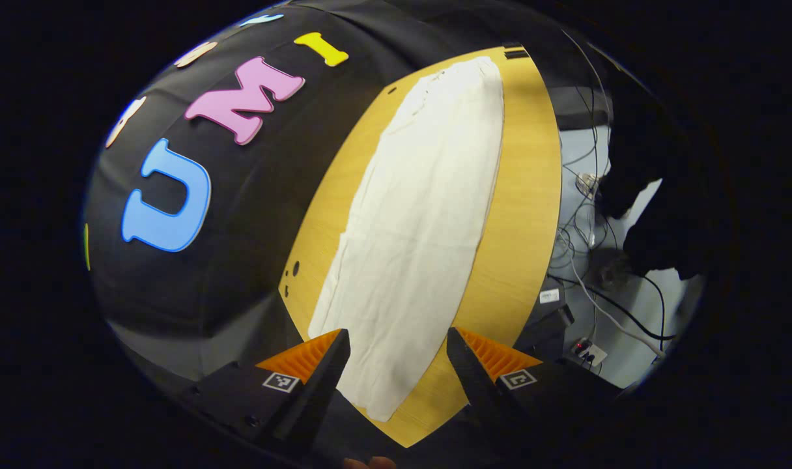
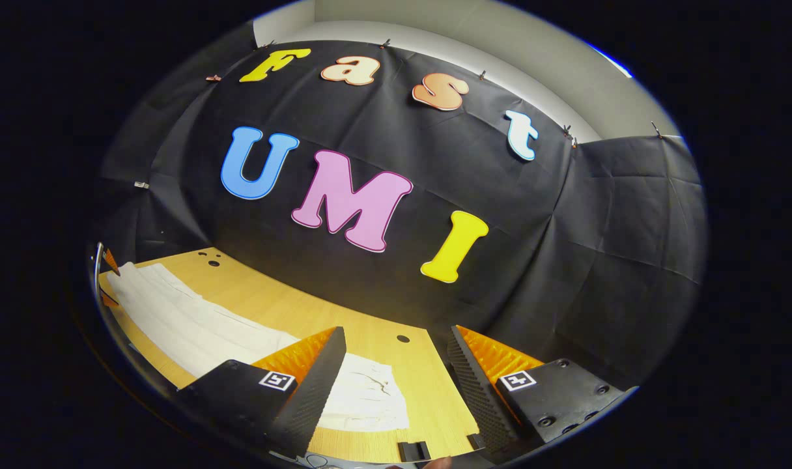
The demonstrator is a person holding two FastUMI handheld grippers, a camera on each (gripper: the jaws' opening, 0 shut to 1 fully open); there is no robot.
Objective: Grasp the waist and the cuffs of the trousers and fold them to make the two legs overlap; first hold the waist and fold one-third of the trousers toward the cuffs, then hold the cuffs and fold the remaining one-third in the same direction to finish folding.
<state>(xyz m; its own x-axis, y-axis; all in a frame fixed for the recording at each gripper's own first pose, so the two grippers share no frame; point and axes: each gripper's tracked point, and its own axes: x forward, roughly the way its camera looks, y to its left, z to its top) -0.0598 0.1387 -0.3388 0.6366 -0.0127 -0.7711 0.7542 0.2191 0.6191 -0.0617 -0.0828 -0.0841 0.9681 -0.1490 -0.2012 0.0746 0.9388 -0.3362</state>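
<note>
One pair of cream cloth trousers [image 1: 422, 221] lies flat, legs overlapped, along the yellow wooden bench [image 1: 526, 195]. Left tongs [image 1: 398, 352] and right tongs [image 2: 396, 355] gape wide, holding nothing.

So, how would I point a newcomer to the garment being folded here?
Find the yellow wooden table in front of the black cloth wall. Along its length lies one long, pale cream pair of trousers, flat, the legs overlapped into a single strip. It is the only fabric on the table.

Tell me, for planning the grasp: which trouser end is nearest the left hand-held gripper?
The smooth end lying just ahead of its open fingers; the gathered end lies far up the table.
</note>
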